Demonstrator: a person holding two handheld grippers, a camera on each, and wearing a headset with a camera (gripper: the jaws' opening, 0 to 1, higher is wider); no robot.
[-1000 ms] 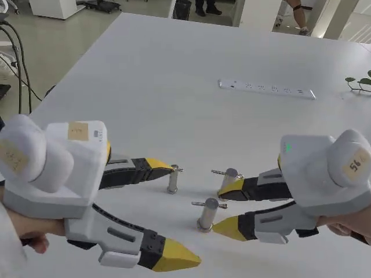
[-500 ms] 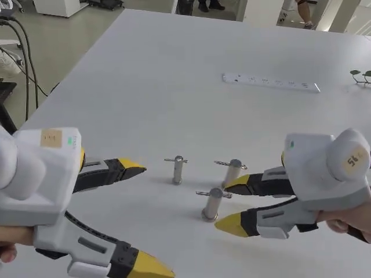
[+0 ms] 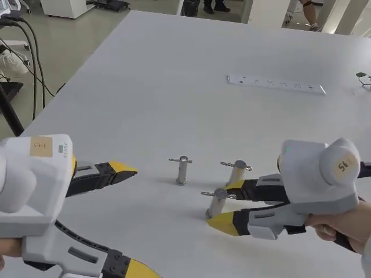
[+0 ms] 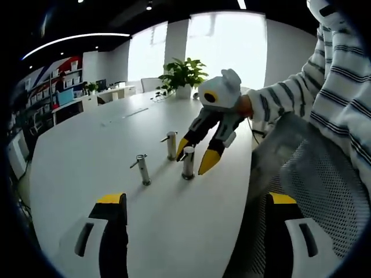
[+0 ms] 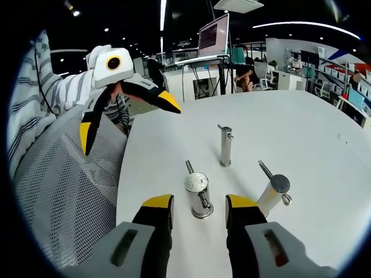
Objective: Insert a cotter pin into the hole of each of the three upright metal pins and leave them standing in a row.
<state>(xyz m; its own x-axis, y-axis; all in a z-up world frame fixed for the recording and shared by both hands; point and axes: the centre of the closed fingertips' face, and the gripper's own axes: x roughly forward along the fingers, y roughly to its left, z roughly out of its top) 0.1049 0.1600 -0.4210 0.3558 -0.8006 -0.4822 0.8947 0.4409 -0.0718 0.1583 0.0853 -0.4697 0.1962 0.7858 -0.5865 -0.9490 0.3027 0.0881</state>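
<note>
Three short metal pins stand on the white table (image 3: 174, 87), each with a cotter pin through its top: a left one (image 3: 182, 171), a back right one (image 3: 236, 172) and a front one (image 3: 217, 202). My right gripper (image 3: 226, 204) is open, its yellow tips on either side of the front pin (image 5: 199, 197) without closing on it. The other two pins (image 5: 225, 145) (image 5: 273, 194) stand beyond its tips. My left gripper (image 3: 133, 219) is open and holds nothing, well left of the left pin (image 4: 142, 169). From the left gripper view, the right gripper (image 4: 203, 152) reaches in around the front pin (image 4: 188, 162).
A white power strip (image 3: 275, 85) lies further back on the table. A potted plant (image 4: 182, 72) stands at the far end. A mesh chair (image 5: 64, 191) and the person's striped sleeve (image 4: 324, 87) are at the table's near edge.
My left gripper has drawn back to the left, away from the left pin whose cotter pin its upper tip was touching. The right gripper stays around the front pin.
</note>
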